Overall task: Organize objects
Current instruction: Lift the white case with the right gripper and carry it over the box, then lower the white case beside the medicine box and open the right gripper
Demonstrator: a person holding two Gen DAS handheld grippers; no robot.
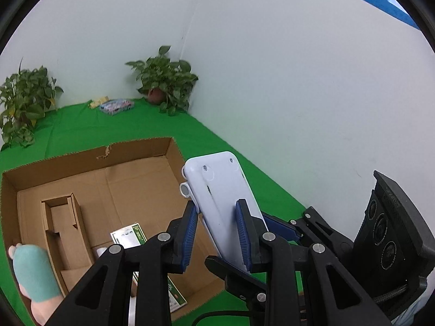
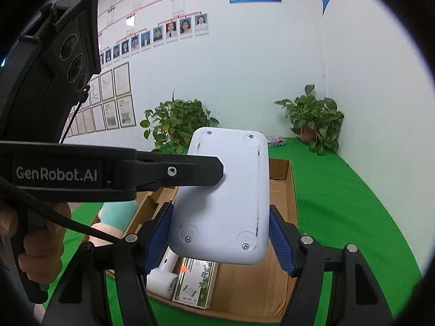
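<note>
Cardboard box (image 2: 292,190): green carton (image 2: 195,285); white fan (image 2: 163,279); plush (image 1: 32,271).

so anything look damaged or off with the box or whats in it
Yes: the cardboard box has a small ragged tear in its far rim. Inside, a green-printed carton lies flat, nothing spilled. The white device is held above it.

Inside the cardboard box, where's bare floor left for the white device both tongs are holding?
Free: the box floor's far half, between the back wall and the green-labelled packet. Also bare green cloth between box and plants. Crowded: near side, where the packet, a white gadget and the cardboard insert sit; a plush toy flanks the left wall.
</note>
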